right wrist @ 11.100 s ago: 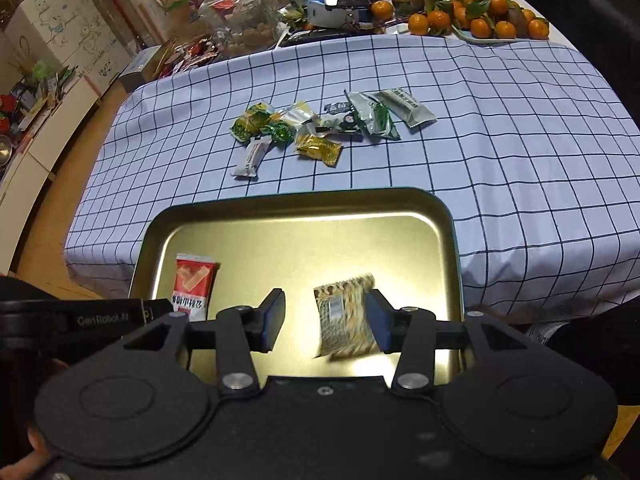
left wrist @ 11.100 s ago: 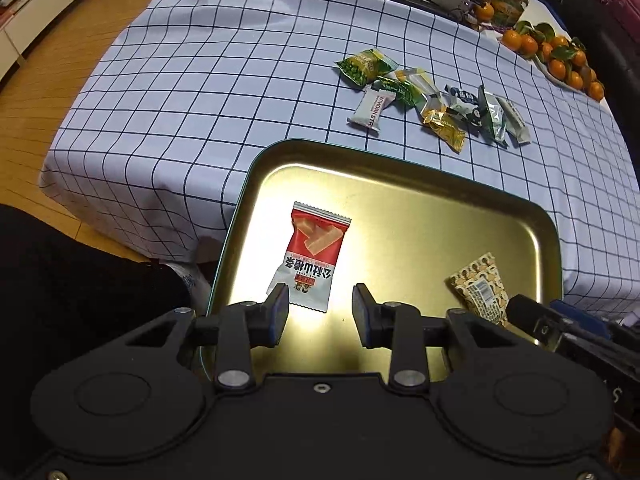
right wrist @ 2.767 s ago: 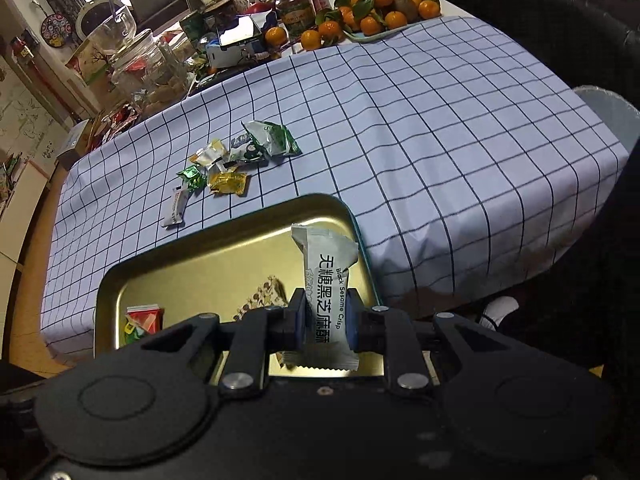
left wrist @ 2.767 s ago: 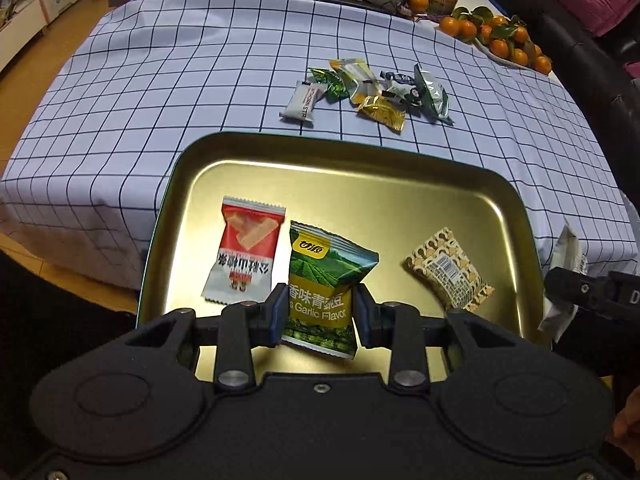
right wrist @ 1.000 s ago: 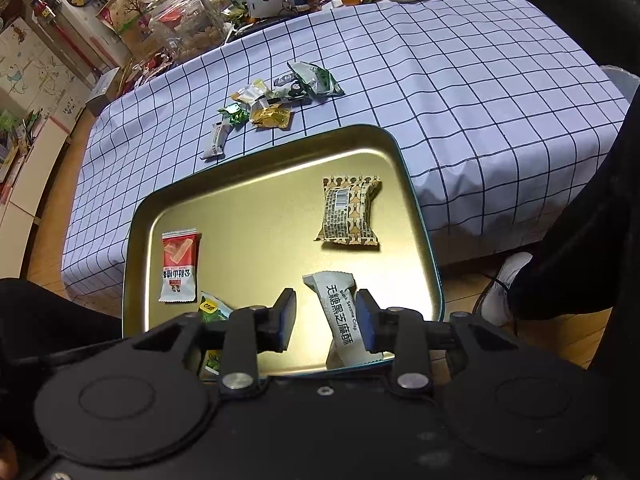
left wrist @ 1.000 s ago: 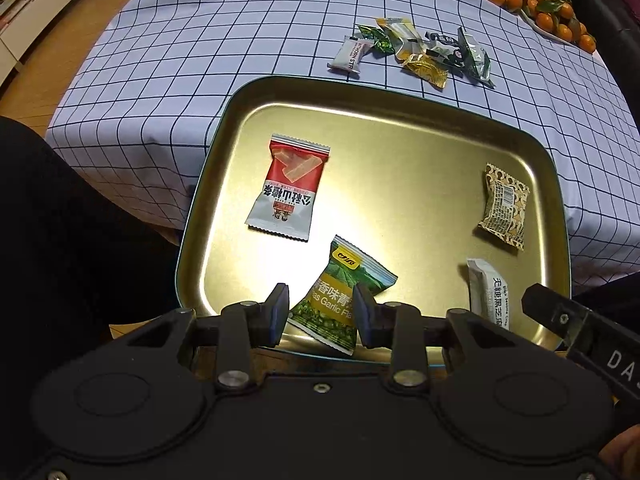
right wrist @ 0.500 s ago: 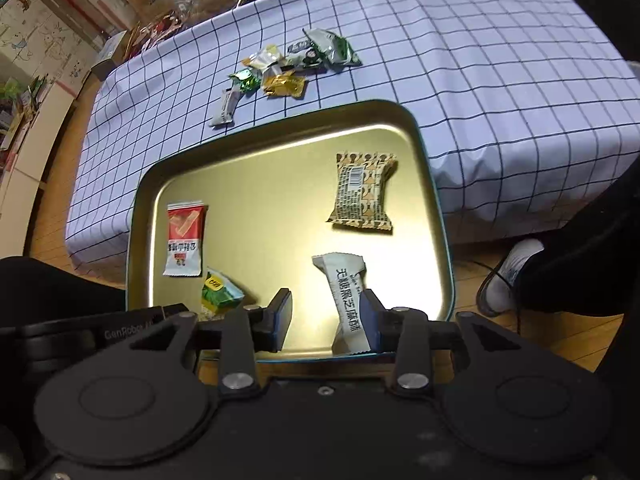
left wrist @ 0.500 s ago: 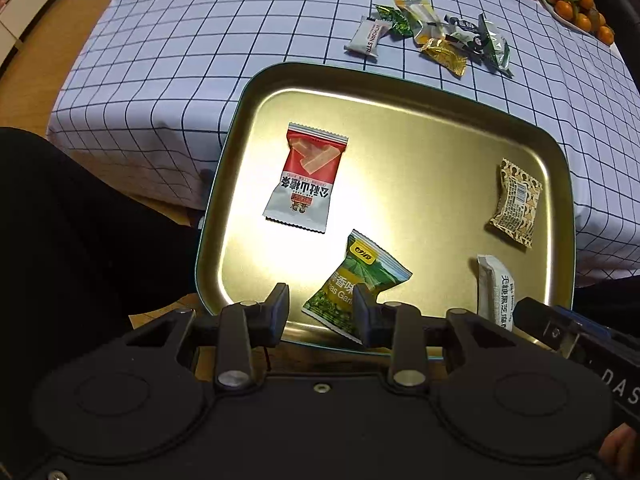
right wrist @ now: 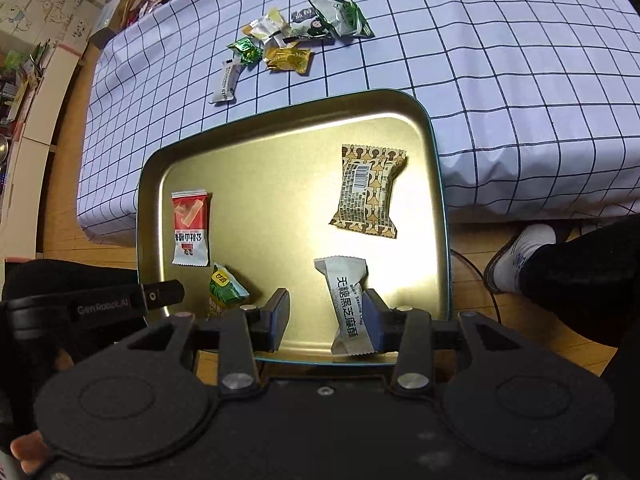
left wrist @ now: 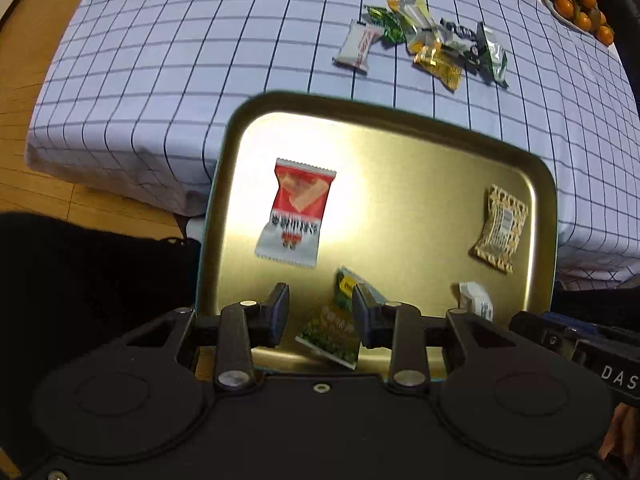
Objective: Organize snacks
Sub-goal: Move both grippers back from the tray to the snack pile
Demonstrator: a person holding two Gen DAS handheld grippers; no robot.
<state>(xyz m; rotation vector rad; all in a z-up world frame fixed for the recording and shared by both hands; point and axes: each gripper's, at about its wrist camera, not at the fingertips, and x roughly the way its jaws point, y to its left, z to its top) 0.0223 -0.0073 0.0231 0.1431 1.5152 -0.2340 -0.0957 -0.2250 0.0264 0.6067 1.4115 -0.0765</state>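
Left gripper (left wrist: pixel 320 312) jaws parted, gripping nothing; green pea packet (left wrist: pixel 334 330) lying flat on the tray (left wrist: pixel 400 118) below them, near its front edge. Right gripper (right wrist: pixel 328 314) jaws parted and empty, no pad pressing; white sesame bar (right wrist: pixel 347 306) lying loose between them on the tray floor, near the front right corner.

Outward on the tray: red-and-white wafer packet (right wrist: pixel 191 226) toward the left edge, brown patterned packet (right wrist: pixel 370 192) toward the right edge. Four snacks in, well apart from each other.

Beyond the tray's far edge, on the checked cloth of the bench (right wrist: pixel 500 60): loose cluster of small snacks (right wrist: pixel 294 36) untouched, with a slim white bar (right wrist: pixel 226 80) at its near left end. Count in the cluster unclear, wrappers overlapping; roughly seven or eight.

Judged under halfway done. Left: carrying the cluster over piece by piece, possibly grouping by kind.
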